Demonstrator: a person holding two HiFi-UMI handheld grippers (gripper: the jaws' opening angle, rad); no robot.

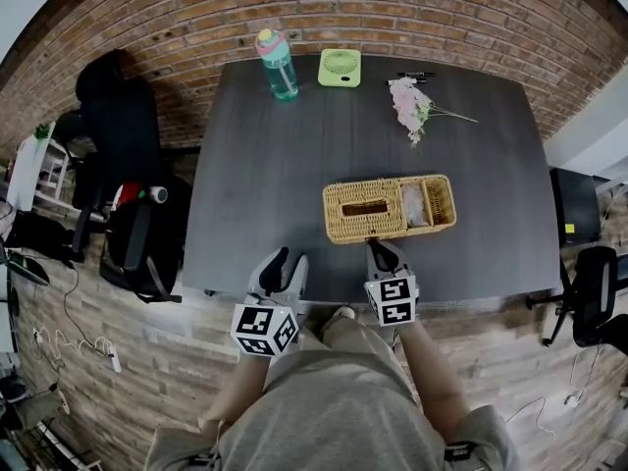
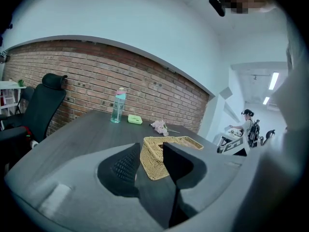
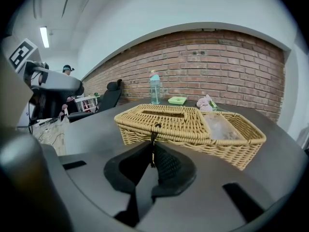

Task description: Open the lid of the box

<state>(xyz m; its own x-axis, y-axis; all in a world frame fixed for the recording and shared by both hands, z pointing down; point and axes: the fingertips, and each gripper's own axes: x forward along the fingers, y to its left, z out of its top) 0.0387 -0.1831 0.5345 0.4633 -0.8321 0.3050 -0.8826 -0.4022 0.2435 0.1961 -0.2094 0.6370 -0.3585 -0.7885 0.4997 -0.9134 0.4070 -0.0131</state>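
From the head view we saw the wicker box (image 1: 392,235) lying lengthwise on the dark counter (image 1: 294,165), toward its near edge. Its lid (image 1: 343,219) was down over the left part, and an uncovered compartment (image 1: 439,202) was at the right end. That view put the right gripper (image 1: 378,248) against the middle of the box's near side. The left gripper (image 1: 280,261) was apart from the box, off to its left by the counter's near edge. From above, though, we could not read how either pair of jaws stood.

The right gripper view settled one of them. Its jaws were drawn almost together, pinching a dark pull tab (image 3: 154,138) that hung from the lid's front edge. The tab did not show from above, where the gripper covered it. The left gripper view showed jaws standing apart with nothing between them, and only a corner of the box appeared beyond the gap.

The head view laid out the far side of the counter most plainly, with a teal bottle (image 1: 278,64), a green fan (image 1: 340,68) and pink flowers (image 1: 412,106), all well apart from the box.

We could not tell what the pale, clear packet (image 3: 219,125) in the compartment was. The tab's lower end vanished between the jaws.
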